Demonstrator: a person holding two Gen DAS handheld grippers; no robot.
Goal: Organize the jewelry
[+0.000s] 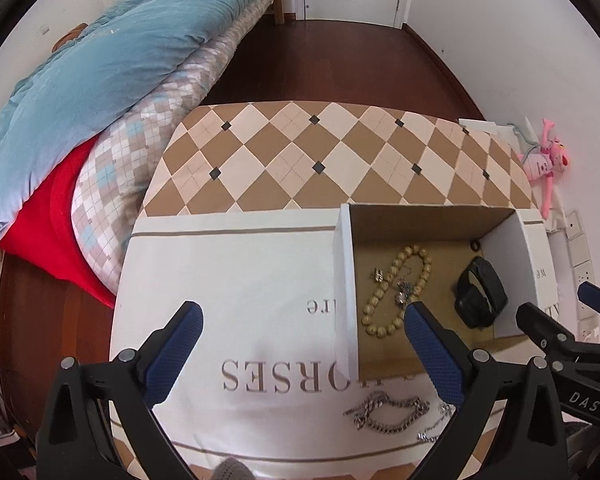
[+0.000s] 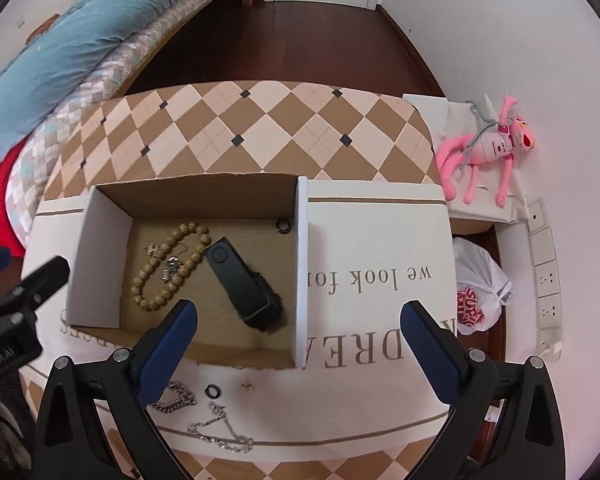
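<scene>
Both claws wide open and holding nothing: left gripper hanging over the cloth-covered table just beside the box's white side wall, right gripper over the near right corner of the cardboard box. Already in the box: wooden bead bracelet toward its left wall with a small silver piece on it, black watch band along the middle, a black ring at the far right corner. Left on the table by its near edge: silver chain, a second silver chain, a small black ring, a tiny stud. Best next, by the look of it: drop straight down on one chain, pinch at a bunched part so links do not slip, lift clear of the box wall before crossing over, release low above bare cardboard.
</scene>
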